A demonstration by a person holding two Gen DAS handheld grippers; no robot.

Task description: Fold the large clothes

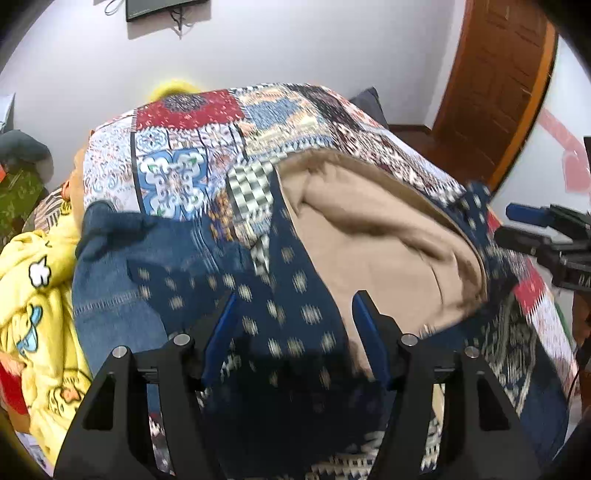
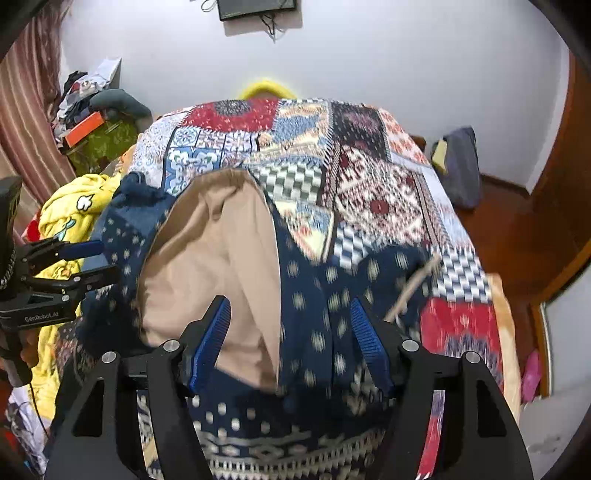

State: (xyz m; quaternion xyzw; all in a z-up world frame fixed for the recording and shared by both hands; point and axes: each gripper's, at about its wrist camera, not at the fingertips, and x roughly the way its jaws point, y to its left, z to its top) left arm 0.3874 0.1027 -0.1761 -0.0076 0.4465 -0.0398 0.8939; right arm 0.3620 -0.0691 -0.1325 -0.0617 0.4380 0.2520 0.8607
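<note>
Navy patterned garment (image 2: pixel 314 295), tan lining exposed, rumpled

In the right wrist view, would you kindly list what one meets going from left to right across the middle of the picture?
Left gripper → yellow cartoon blanket → tan garment lining → navy patterned garment → patchwork bedspread → wooden door.

A bedroom in a home. A bed (image 2: pixel 388 192) with a patchwork cover fills the middle of the room, with a yellow cartoon-print blanket (image 2: pixel 70 210) bunched at its side. A wooden door (image 1: pixel 498 85) stands in a plain white wall (image 2: pixel 369 55). A striped curtain (image 2: pixel 26 122) hangs beside a cluttered shelf (image 2: pixel 88 110), and a screen (image 2: pixel 255 7) is mounted high on the wall.
</note>
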